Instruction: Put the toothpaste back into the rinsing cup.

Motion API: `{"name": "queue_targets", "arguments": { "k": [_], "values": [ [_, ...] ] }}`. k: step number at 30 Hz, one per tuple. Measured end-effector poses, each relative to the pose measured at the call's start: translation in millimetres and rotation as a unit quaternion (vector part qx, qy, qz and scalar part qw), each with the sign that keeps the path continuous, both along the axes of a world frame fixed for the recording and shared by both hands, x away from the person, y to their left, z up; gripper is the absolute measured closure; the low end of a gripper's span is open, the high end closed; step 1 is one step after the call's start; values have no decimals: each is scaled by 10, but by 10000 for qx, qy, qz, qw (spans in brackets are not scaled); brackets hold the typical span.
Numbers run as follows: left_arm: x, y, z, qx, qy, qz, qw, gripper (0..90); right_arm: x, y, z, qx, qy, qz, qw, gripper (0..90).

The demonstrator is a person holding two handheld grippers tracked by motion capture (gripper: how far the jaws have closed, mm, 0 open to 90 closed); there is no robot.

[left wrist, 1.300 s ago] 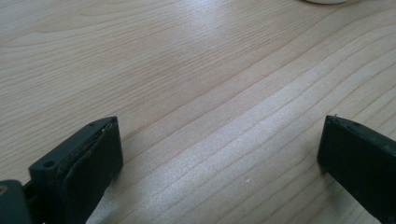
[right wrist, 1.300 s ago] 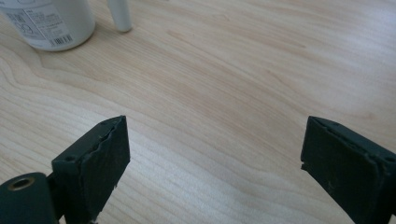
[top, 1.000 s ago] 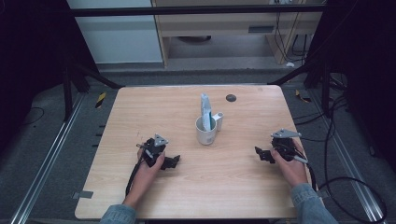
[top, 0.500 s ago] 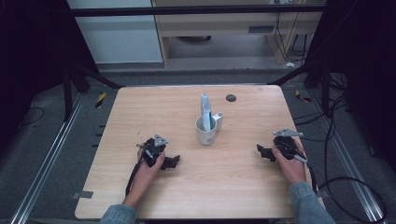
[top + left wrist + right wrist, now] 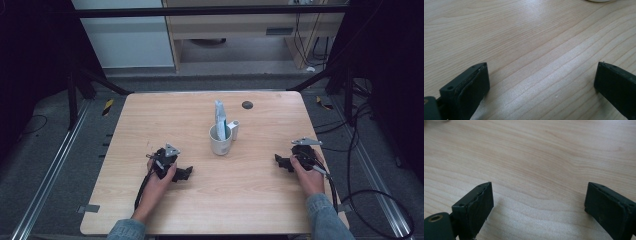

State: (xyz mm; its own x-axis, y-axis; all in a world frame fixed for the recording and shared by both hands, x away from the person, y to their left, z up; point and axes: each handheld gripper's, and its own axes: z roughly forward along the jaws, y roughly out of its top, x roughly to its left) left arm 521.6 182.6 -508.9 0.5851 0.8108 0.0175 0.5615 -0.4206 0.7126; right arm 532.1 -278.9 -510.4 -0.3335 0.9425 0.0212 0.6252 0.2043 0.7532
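A white mug (image 5: 220, 140) stands near the middle of the wooden table (image 5: 150, 120), with a pale blue tube (image 5: 220, 116) upright in it and a small white piece (image 5: 234, 129) at its right side. My left gripper (image 5: 184, 174) rests on the table at the front left, jaws open over bare wood (image 5: 541, 80). My right gripper (image 5: 281, 162) lies at the front right, also open, nothing between its jaws (image 5: 539, 202). A sliver of the mug's base (image 5: 599, 0) shows at the top of the left gripper view.
A small dark round spot (image 5: 247, 105) lies near the table's far edge. Black cables (image 5: 350, 195) trail off the right side onto the floor. Metal rails (image 5: 50, 170) run along the left. A shelf unit (image 5: 240, 30) stands beyond the table.
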Motion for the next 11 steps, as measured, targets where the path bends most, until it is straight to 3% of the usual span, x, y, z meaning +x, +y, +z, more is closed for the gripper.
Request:
{"name": "queue_targets", "arguments": {
  "k": [2,11],
  "values": [
    [0,0,0,0,-1,-1,10000,0,5,25,-9,-151,68,-46,9999,71],
    [-2,0,-1,2,-7,1,10000,0,-8,108,-14,-180,113,-344,9992,32]
  ]
}}
